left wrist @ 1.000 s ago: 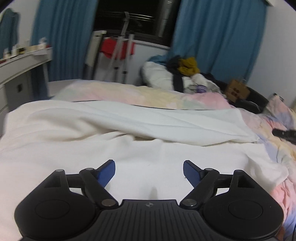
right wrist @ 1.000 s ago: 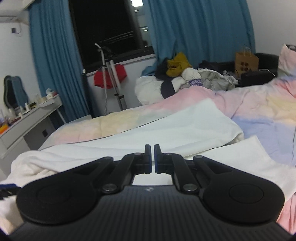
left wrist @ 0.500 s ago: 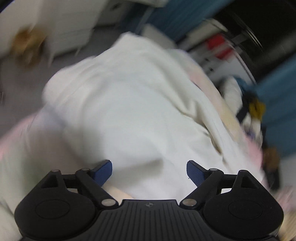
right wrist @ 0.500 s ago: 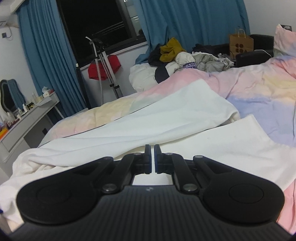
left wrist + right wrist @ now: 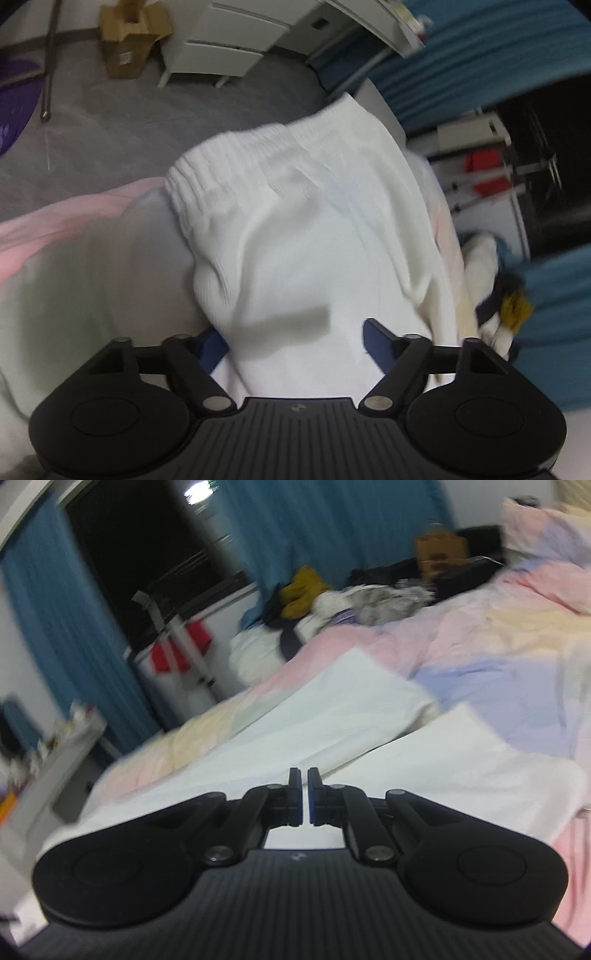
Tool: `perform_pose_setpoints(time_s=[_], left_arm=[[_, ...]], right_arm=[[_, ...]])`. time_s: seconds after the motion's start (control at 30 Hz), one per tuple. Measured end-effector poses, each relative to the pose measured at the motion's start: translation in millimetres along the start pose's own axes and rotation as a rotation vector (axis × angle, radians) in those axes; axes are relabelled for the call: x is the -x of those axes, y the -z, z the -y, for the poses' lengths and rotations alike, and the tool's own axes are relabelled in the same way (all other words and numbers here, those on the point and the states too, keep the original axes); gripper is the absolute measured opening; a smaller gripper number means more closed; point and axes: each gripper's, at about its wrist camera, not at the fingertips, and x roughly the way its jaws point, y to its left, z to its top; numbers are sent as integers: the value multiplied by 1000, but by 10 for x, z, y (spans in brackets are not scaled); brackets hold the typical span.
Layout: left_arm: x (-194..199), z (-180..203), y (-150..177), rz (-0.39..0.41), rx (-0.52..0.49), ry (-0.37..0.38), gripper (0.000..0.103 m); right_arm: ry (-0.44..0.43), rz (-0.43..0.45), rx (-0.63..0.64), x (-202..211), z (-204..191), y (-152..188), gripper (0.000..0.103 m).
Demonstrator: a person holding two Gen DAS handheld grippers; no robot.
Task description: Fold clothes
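Observation:
White trousers lie spread on the bed, their ribbed elastic waistband at the bed's edge in the left wrist view. My left gripper is open, its blue pads either side of a raised fold of the white cloth near the waist. In the right wrist view the two white legs stretch across the pastel duvet. My right gripper is shut with nothing seen between the pads, just above the white cloth.
A pastel pink, yellow and blue duvet covers the bed. A heap of clothes lies by the blue curtains. A white dresser and a cardboard box stand on the grey floor.
My left gripper swung from looking across the bed to looking down over the waistband end and the floor, staying open. My right gripper stayed shut and tilted slightly.

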Motion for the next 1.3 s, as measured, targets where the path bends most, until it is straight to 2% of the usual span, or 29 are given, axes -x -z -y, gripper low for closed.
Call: perform_pose_setpoints(time_s=[0.13, 0.27, 0.4, 0.53, 0.57, 0.6, 0.63, 0.7, 0.73, 0.8, 0.97, 1.07, 1.23, 1.3], left_arm=[[72, -156, -6, 41, 68, 128, 58], [169, -185, 84, 64, 66, 239, 58], [223, -197, 153, 57, 44, 283, 58], [192, -262, 169, 31, 67, 301, 60], [142, -250, 168, 25, 73, 297, 60], [135, -249, 174, 18, 73, 292, 60], [129, -247, 181, 11, 74, 288, 60], [121, -246, 189, 7, 77, 282, 60], [118, -246, 194, 5, 78, 279, 60], [73, -227, 198, 2, 83, 275, 60], [45, -169, 218, 14, 90, 263, 60], [42, -96, 233, 24, 82, 252, 61], [63, -8, 248, 34, 61, 249, 62], [84, -1, 259, 37, 64, 260, 64]], right_arm=[[79, 49, -175, 115, 597, -179, 7], [237, 39, -398, 83, 1182, -110, 7], [394, 35, -628, 63, 1556, 90, 8], [488, 3, -723, -20, 1648, 273, 10], [496, -11, -731, -68, 1626, 316, 11], [505, -25, -737, -118, 1603, 358, 19], [502, -34, -724, -176, 1552, 381, 34], [495, -51, -695, -292, 1448, 424, 50], [517, -39, -670, -315, 1352, 436, 55], [585, -3, -566, -358, 1133, 487, 56], [732, 54, -407, -309, 954, 488, 56], [802, 80, -452, -231, 1072, 487, 56], [732, 55, -569, -276, 1246, 638, 58], [635, 80, -561, -306, 1228, 660, 58]])
